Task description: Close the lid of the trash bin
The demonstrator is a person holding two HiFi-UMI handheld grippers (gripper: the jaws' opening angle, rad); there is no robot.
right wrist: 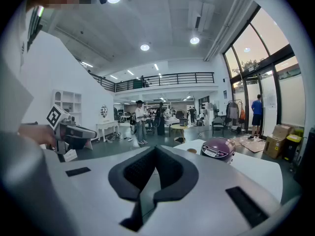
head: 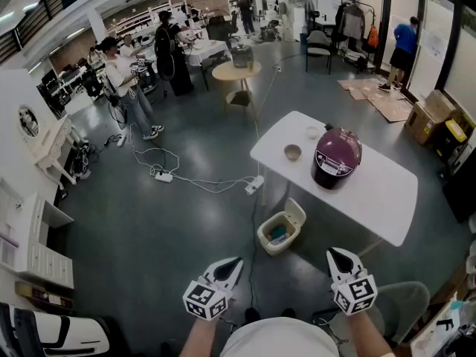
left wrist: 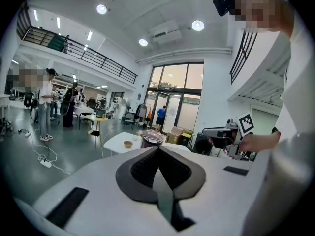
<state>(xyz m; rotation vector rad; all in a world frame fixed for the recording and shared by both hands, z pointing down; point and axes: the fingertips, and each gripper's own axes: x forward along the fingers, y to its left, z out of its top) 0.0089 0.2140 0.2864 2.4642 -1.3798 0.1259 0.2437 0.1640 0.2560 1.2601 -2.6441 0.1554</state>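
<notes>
Nothing in the room can be read as a word or number from here. The cube [head: 204, 300] on the left gripper [head: 233, 262] and the cube [head: 355, 293] on the right gripper [head: 335, 254] carry only black-and-white square patterns, no letters. The panel [right wrist: 217, 152] on the purple rice cooker [head: 337, 158] bears print too small to make out

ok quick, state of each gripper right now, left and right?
Left gripper: closed, jaws together, nothing between them.
Right gripper: closed, jaws together, nothing held.
</notes>
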